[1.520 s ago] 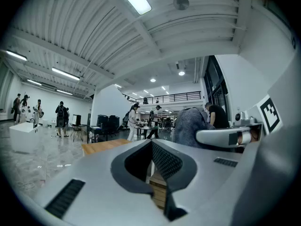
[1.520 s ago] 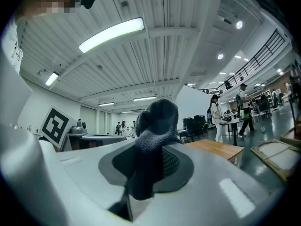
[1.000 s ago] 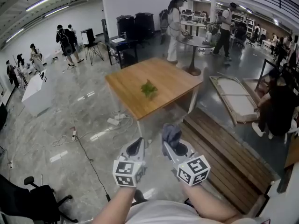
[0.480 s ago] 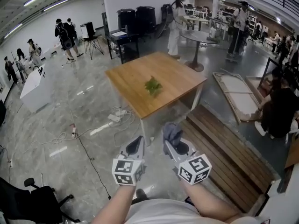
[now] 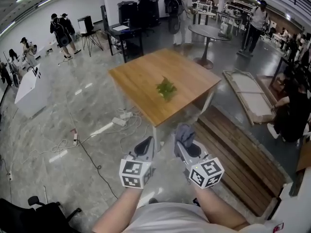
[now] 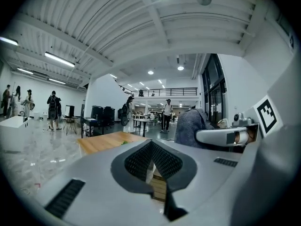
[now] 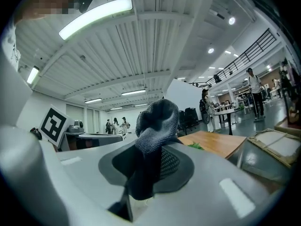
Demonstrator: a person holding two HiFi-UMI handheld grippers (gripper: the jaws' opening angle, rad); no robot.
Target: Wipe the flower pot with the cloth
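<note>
A small green plant (image 5: 166, 88), whose pot I cannot make out from here, stands on a square wooden table (image 5: 141, 79) ahead of me. My right gripper (image 5: 182, 141) is shut on a grey cloth (image 5: 184, 134), bunched above its jaws; the cloth (image 7: 155, 121) fills the middle of the right gripper view, with the plant (image 7: 194, 146) small beyond it. My left gripper (image 5: 146, 147) is shut with nothing in it, its jaws meeting in the left gripper view (image 6: 151, 166). Both grippers hang over the floor, short of the table's near corner.
A low slatted wooden bench (image 5: 233, 154) lies right of my grippers. Cables and a power strip (image 5: 119, 121) trail on the shiny floor at the left. A framed panel (image 5: 250, 98) lies on the floor at the right. Several people stand farther back.
The table and plant have come closer and shifted slightly right in the head view as I walk forward. Both grippers keep their pose, the cloth still held.
</note>
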